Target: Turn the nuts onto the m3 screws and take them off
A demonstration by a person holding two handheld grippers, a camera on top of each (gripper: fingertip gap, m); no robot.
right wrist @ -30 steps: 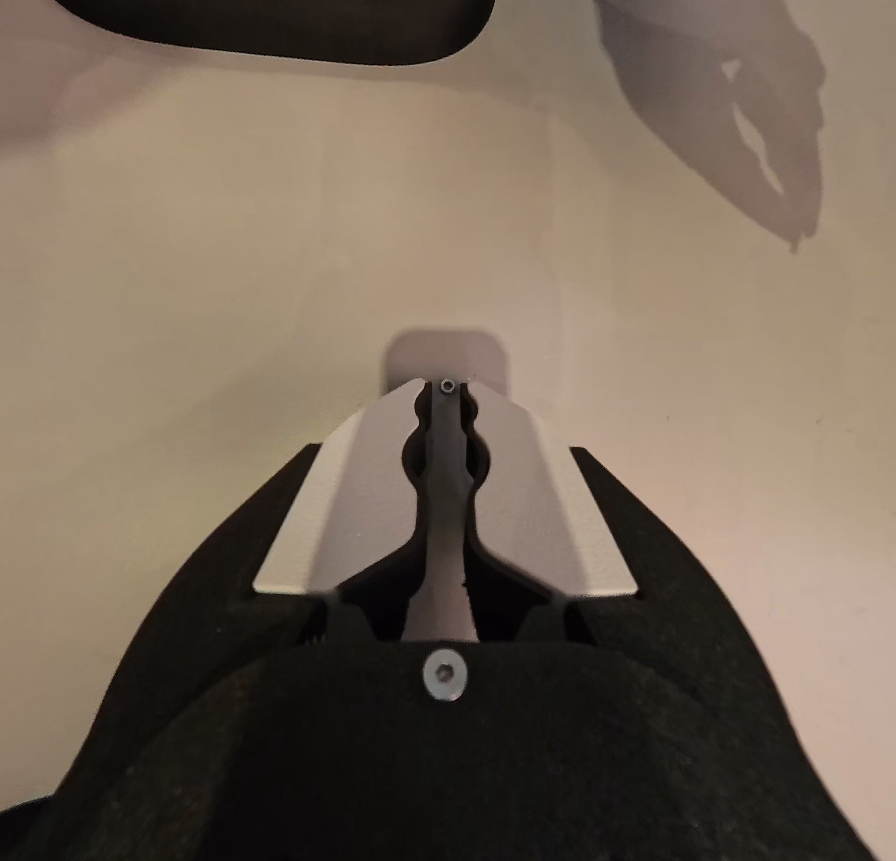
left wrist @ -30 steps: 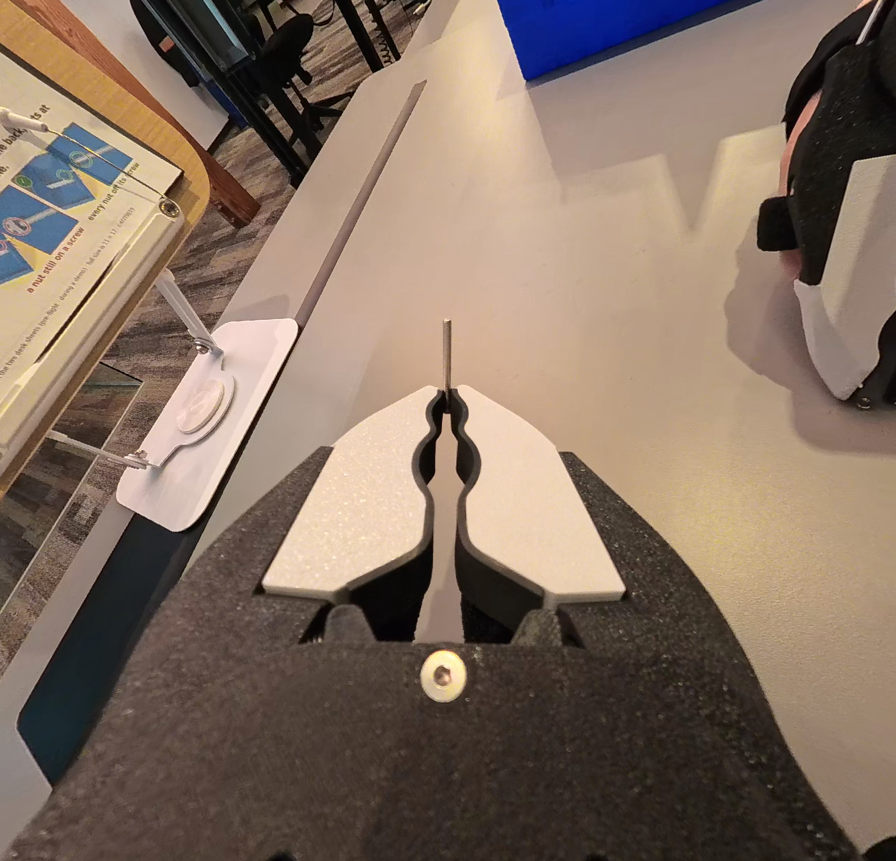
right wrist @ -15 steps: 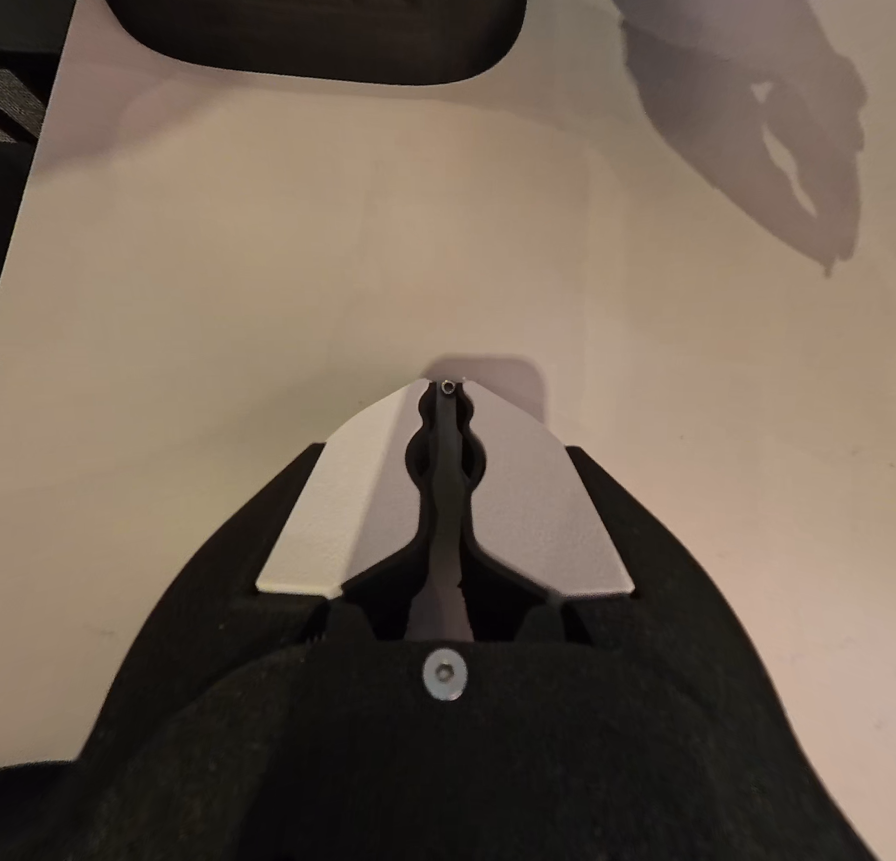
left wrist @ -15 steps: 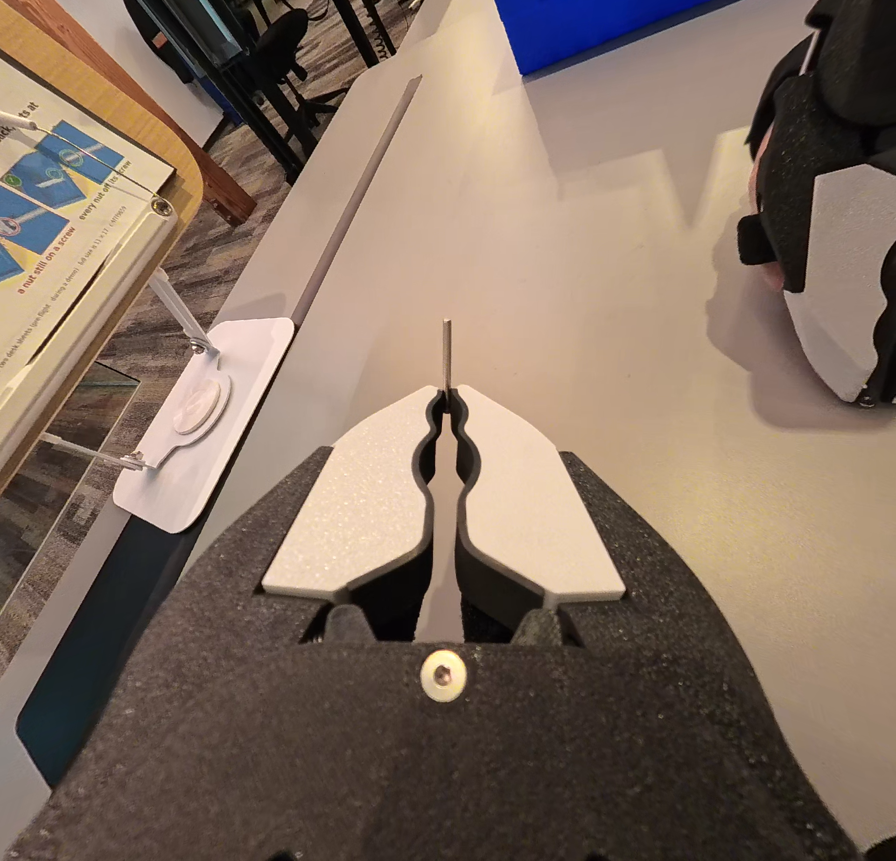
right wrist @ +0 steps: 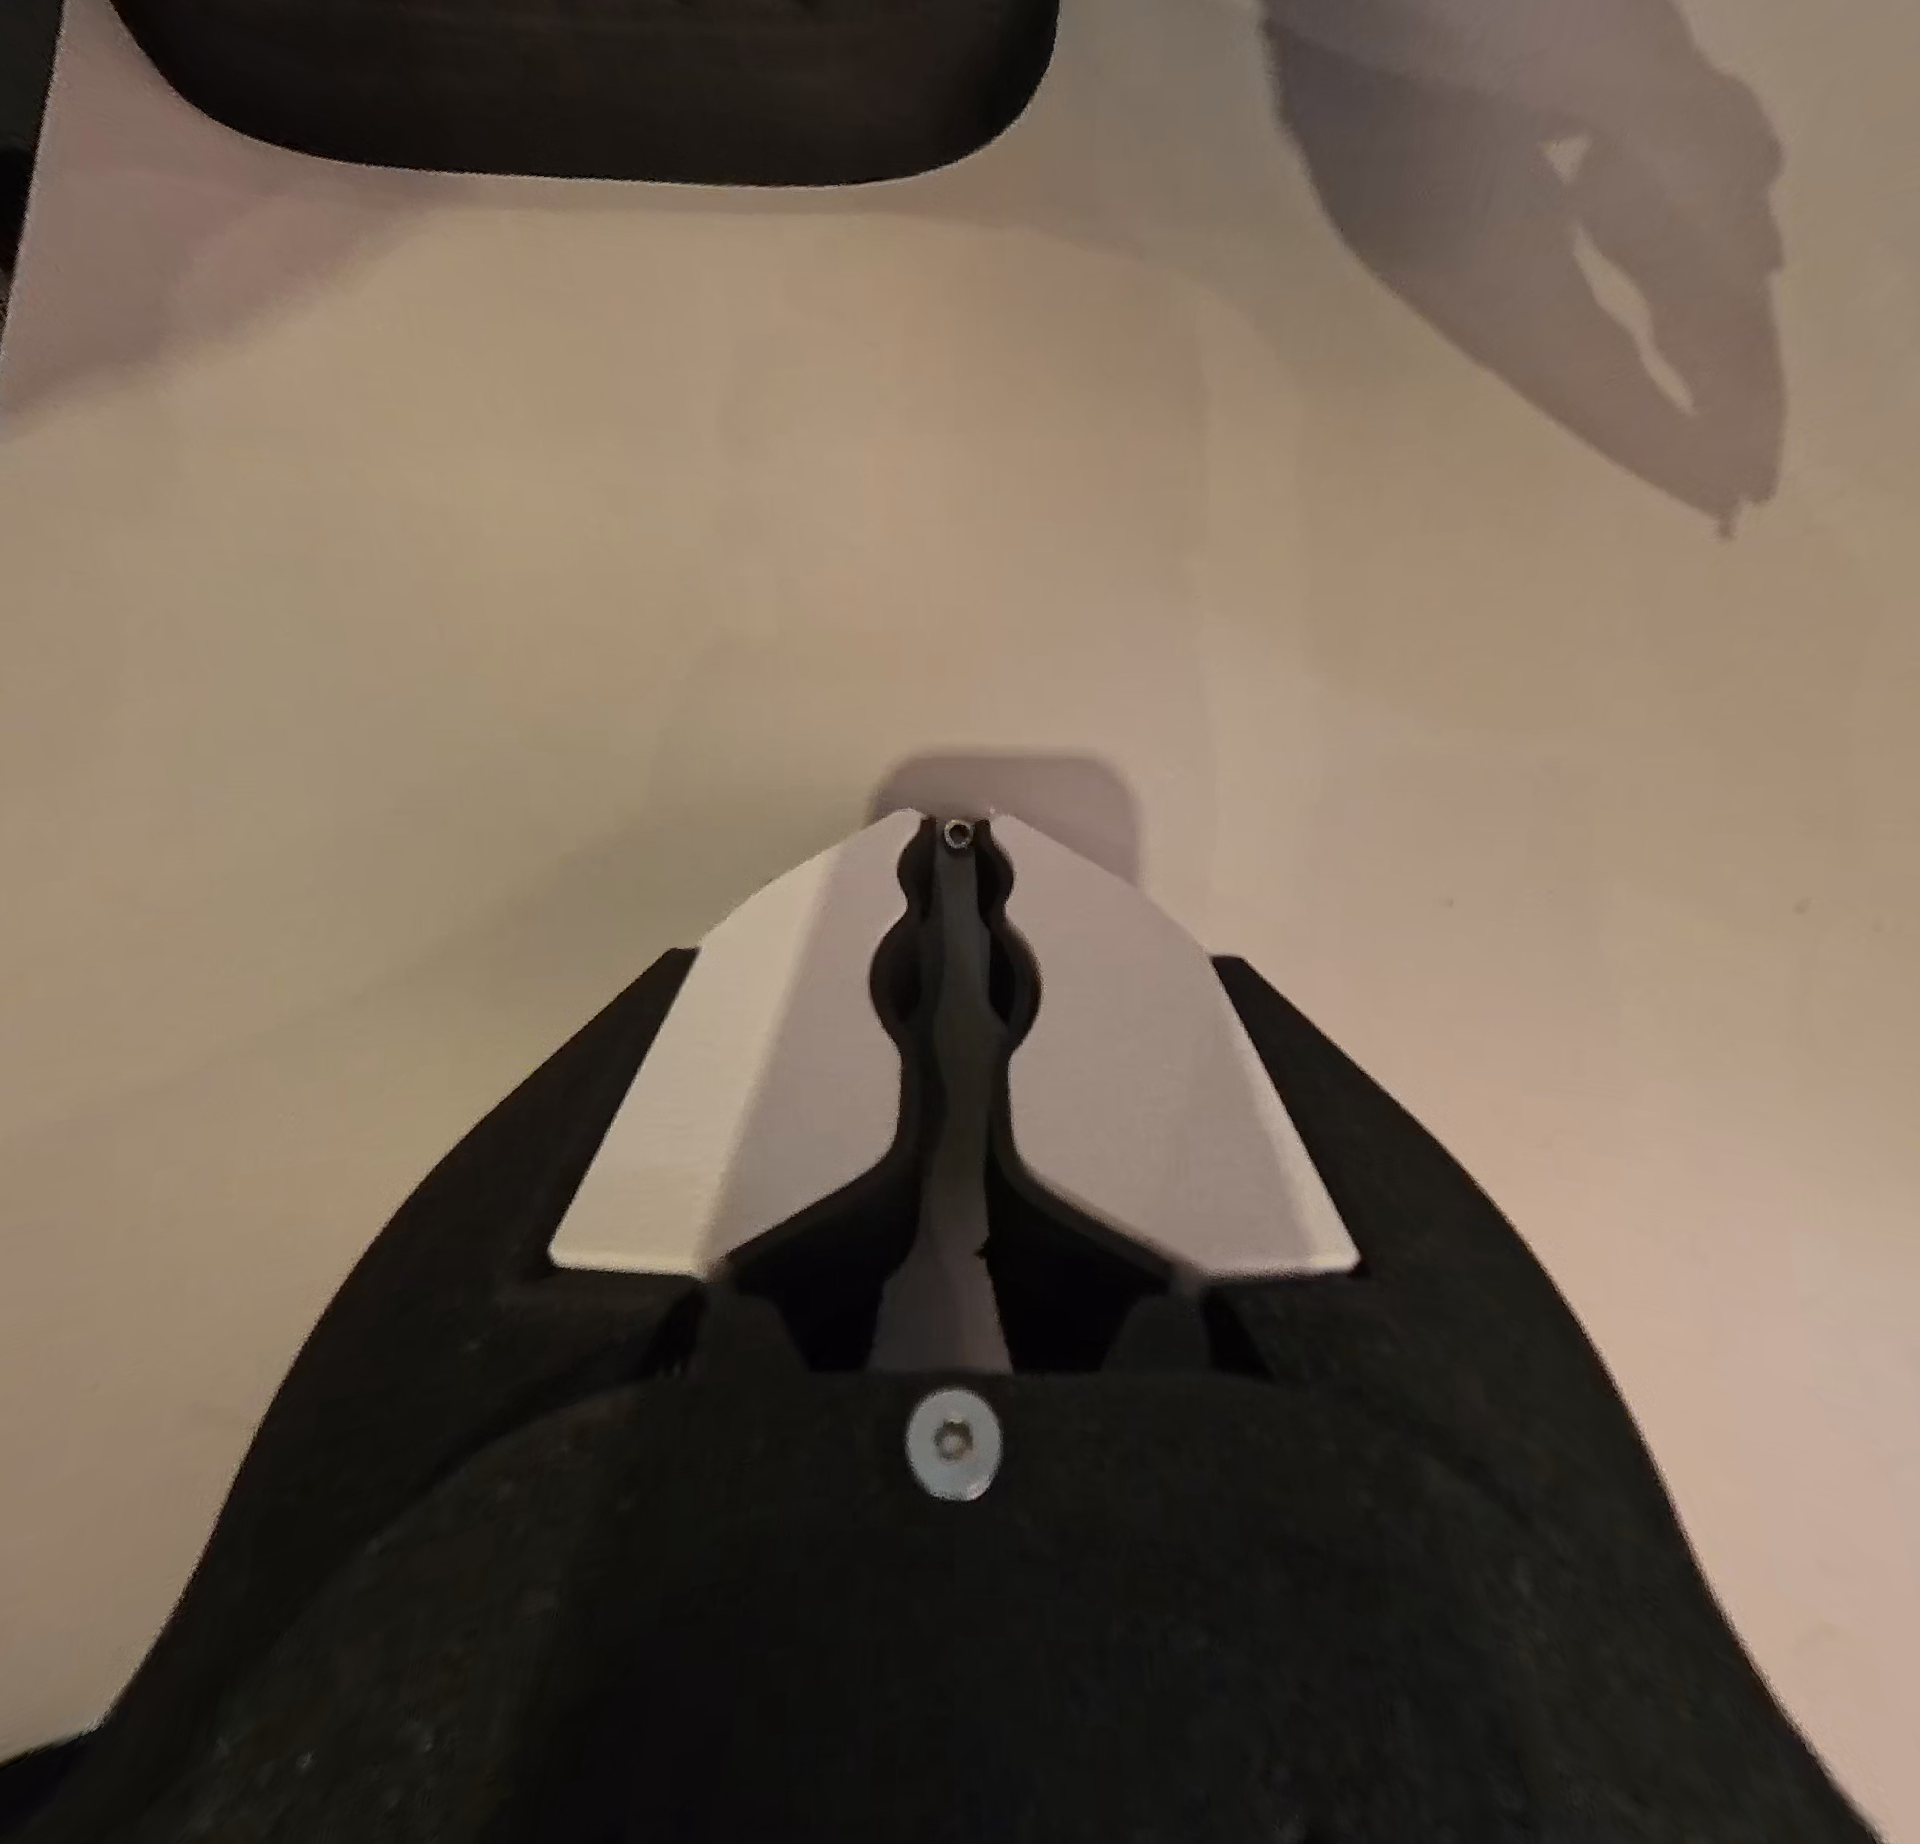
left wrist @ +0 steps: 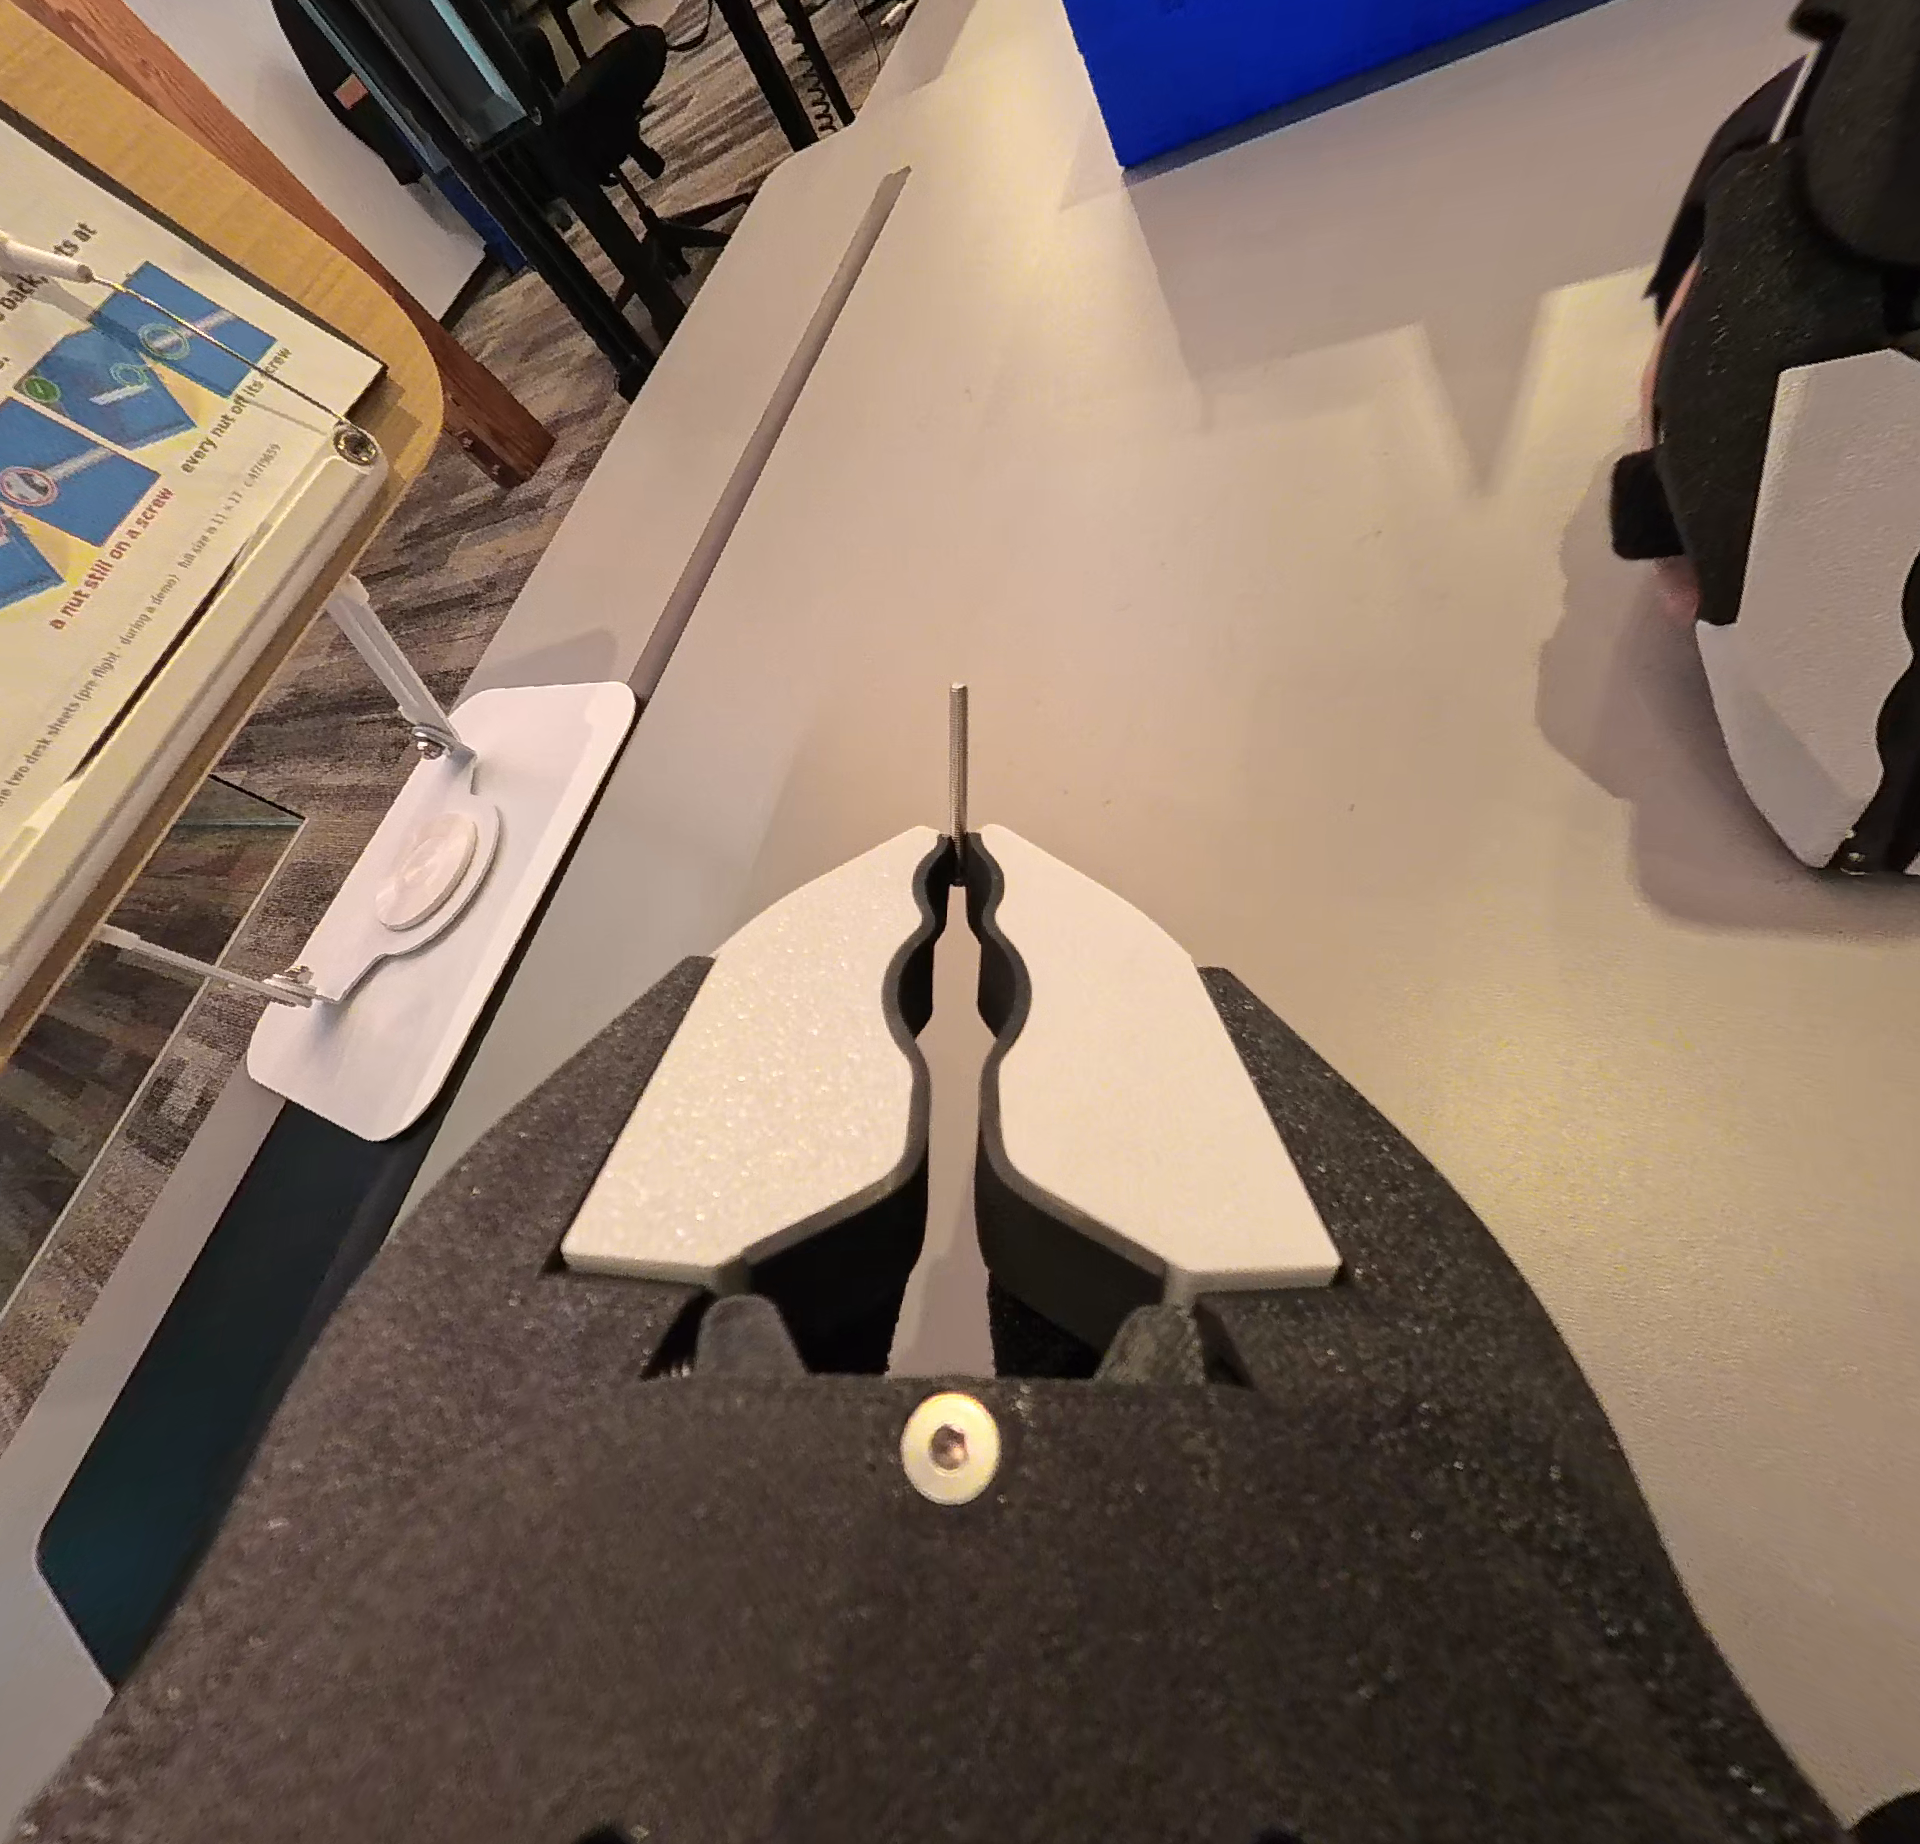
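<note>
My left tool (left wrist: 956, 844) is closed on one screw (left wrist: 956, 771), pinched at the very tips; the thin threaded shaft stands straight out ahead of the fingers (left wrist: 821, 1056), above the pale desk (left wrist: 1299, 568). My right tool (right wrist: 956, 830) is closed on one small nut (right wrist: 955, 835), a tiny metal ring seen end-on between its tips, pointing down at the desk. In the left wrist view the right tool appears again at the far right edge, well apart from the screw, held low over the desk. One screw and one nut are visible, one in each tool, not joined. One blue box (left wrist: 1351, 18) stands at the far end of the desk. At the left edge of the desk, one white stand base (left wrist: 447, 901) carries one printed instruction sheet (left wrist: 114, 464). One dark, textured pad (right wrist: 582, 38) lies on the desk at the top of the right wrist view.
</note>
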